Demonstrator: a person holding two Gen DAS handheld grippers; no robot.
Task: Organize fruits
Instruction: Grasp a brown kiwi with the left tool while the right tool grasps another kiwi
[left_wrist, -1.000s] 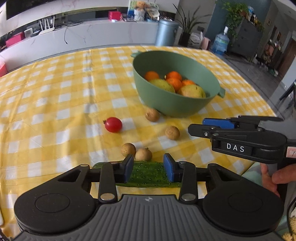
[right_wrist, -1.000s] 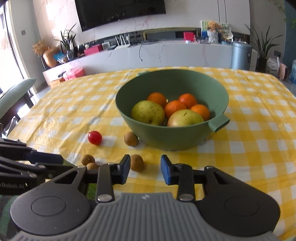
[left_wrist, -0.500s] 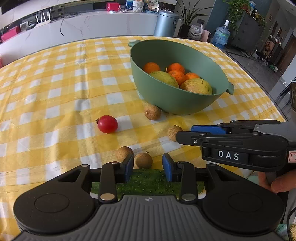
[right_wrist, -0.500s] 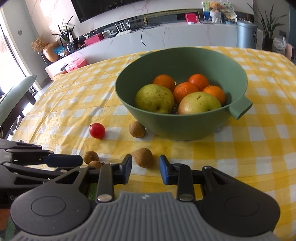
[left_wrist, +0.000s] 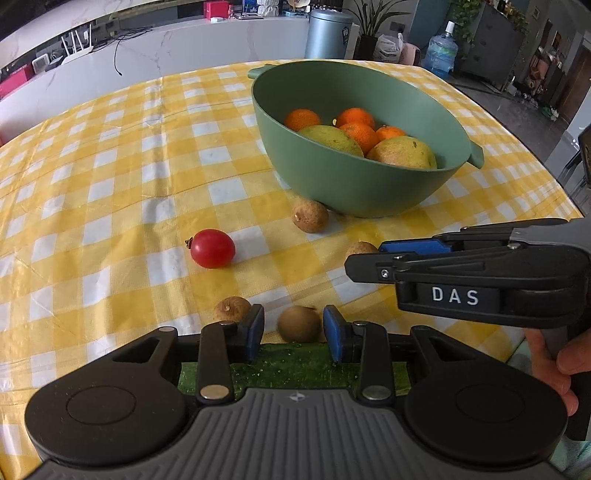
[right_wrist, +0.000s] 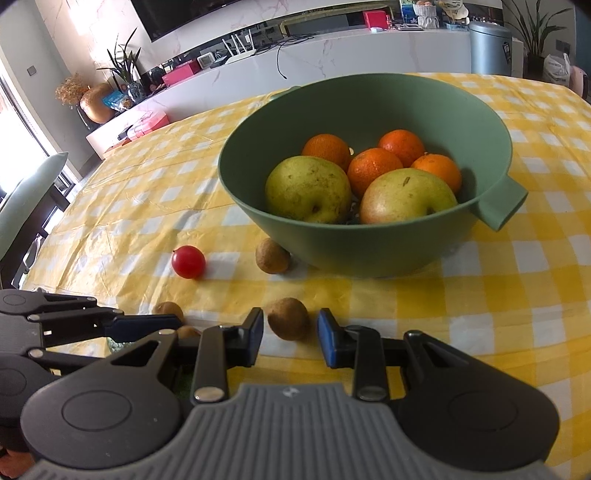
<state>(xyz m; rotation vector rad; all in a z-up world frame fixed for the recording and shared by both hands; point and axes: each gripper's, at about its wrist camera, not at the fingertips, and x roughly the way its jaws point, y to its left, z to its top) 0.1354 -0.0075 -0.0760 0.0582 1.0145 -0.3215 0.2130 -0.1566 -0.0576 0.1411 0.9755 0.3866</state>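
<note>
I have both claws low over the near edge of the surface, each lined up on a small brown fruit, because the loose pieces still need to go into the green bowl with the pears and oranges. My left claw is partly open and grips nothing; one brown fruit sits in the gap between its pads, with a second brown fruit just outside the left pad. My right claw is likewise partly open and empty, framing another brown fruit.

The left view shows a cucumber lying along the near edge beneath that claw; the right view gives only a green sliver of it. It also shows my right claw from the side, its tips over that fruit. The right view looks deeper into the bowl: two pears, four oranges. Both show the tomato towards the left edge and a fourth brown fruit against the bowl's base.
</note>
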